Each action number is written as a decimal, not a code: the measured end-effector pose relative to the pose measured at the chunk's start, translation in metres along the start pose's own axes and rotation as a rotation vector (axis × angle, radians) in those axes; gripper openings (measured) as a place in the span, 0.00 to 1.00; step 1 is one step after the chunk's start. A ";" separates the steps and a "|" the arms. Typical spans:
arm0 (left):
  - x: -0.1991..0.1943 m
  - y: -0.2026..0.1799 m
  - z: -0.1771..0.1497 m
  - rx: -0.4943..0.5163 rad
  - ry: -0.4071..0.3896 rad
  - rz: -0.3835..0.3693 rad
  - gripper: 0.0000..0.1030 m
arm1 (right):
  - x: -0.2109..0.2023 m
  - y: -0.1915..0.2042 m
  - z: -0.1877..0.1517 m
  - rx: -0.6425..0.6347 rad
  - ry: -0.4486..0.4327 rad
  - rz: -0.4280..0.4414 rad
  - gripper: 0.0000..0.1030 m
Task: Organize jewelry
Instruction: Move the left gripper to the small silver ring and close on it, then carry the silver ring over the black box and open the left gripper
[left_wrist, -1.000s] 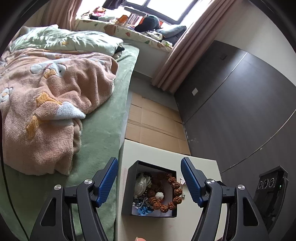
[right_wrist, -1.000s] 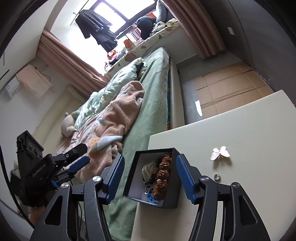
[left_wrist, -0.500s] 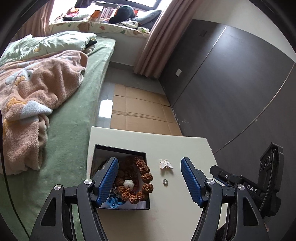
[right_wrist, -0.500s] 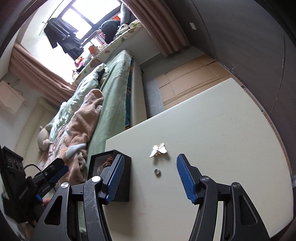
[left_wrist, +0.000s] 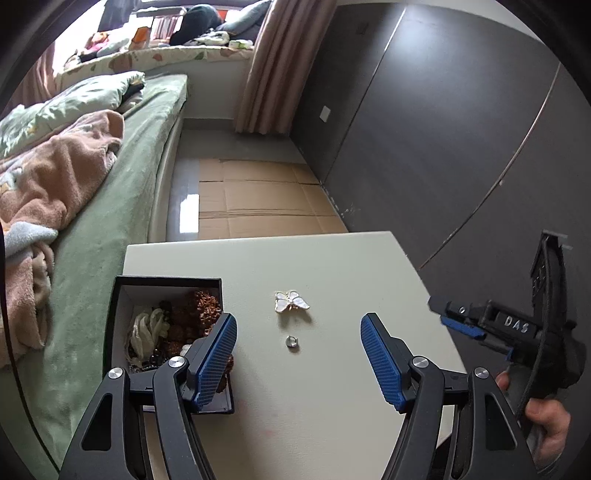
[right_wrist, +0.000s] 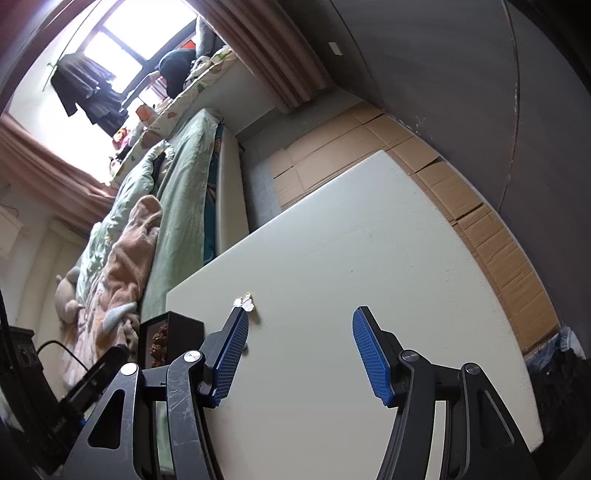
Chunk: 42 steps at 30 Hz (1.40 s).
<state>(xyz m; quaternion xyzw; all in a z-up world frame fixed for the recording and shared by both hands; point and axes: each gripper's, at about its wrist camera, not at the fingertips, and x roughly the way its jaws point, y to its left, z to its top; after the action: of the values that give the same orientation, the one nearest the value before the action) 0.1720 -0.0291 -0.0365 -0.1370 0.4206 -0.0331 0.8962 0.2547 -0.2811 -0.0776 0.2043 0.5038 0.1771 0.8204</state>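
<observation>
A black jewelry box (left_wrist: 122, 295) with brown bead bracelets and a pale cloth inside sits at the left of the cream table (left_wrist: 332, 406). A white butterfly brooch (left_wrist: 291, 301) and a small silver ring (left_wrist: 291, 342) lie on the table right of the box. My left gripper (left_wrist: 299, 350) is open and empty, with the ring between its fingers and just ahead. My right gripper (right_wrist: 299, 350) is open and empty above the table; the brooch (right_wrist: 246, 302) shows by its left fingertip and the box (right_wrist: 173, 332) further left. The right gripper also shows in the left wrist view (left_wrist: 461, 325).
A bed with green sheet (left_wrist: 110, 229) and pink blanket (left_wrist: 44, 177) runs along the table's left side. Flattened cardboard (left_wrist: 258, 199) covers the floor beyond the table. A dark wall (left_wrist: 443, 129) stands on the right. The table's far and right edges (right_wrist: 480, 258) are near.
Both grippers have swung right, from the box toward the brooch and ring. The left gripper now frames the ring; the box has slid left in both views.
</observation>
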 end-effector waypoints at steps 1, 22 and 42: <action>0.005 -0.004 -0.002 0.014 0.011 0.006 0.60 | -0.001 -0.004 0.001 0.013 -0.002 -0.003 0.58; 0.108 -0.029 -0.014 0.156 0.266 0.178 0.22 | -0.004 -0.040 0.012 0.125 0.037 0.020 0.58; 0.119 -0.020 -0.015 0.130 0.279 0.172 0.13 | 0.007 -0.032 0.011 0.098 0.077 0.009 0.58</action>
<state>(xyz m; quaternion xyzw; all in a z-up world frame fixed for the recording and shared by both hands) 0.2382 -0.0727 -0.1288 -0.0361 0.5481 -0.0021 0.8356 0.2705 -0.3063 -0.0950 0.2397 0.5421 0.1635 0.7886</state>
